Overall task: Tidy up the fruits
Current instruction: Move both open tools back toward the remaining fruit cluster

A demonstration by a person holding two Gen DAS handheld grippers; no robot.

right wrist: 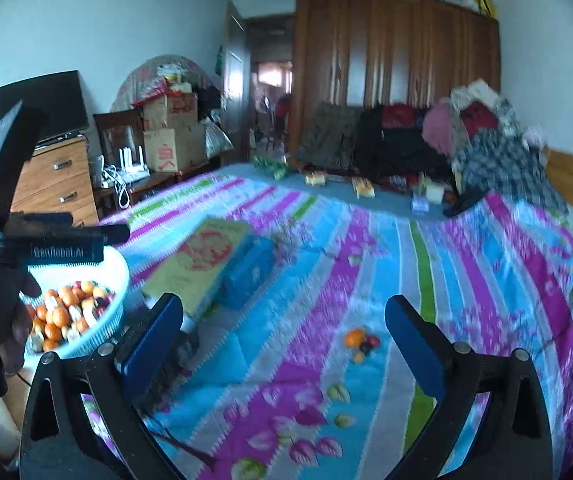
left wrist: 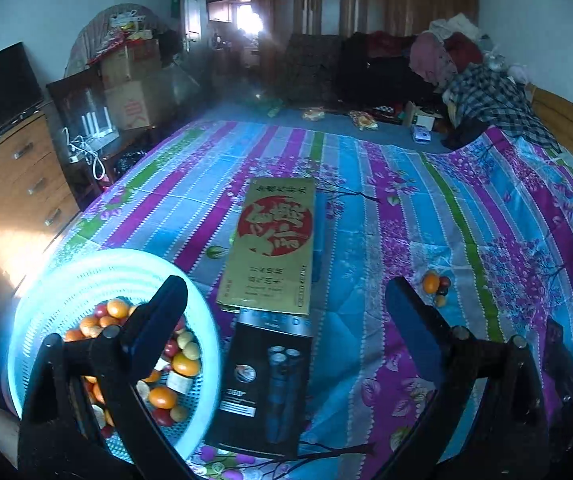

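both grippers are held with jaws spread wide and nothing between them: the left gripper [left wrist: 286, 292] over a pale basket [left wrist: 66, 280] of fruits [left wrist: 174, 364] at the bed's left edge, the right gripper [right wrist: 284, 312] above the striped bedspread [right wrist: 486, 280]. four loose fruits [right wrist: 360, 342] are seen mid-bed, well apart from the basket, right of a gold box [left wrist: 274, 240].

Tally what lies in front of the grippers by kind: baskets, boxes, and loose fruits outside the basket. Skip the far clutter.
Basket: 1
Boxes: 3 (gold box, blue box, black box)
Loose fruits: 4
Total: 8
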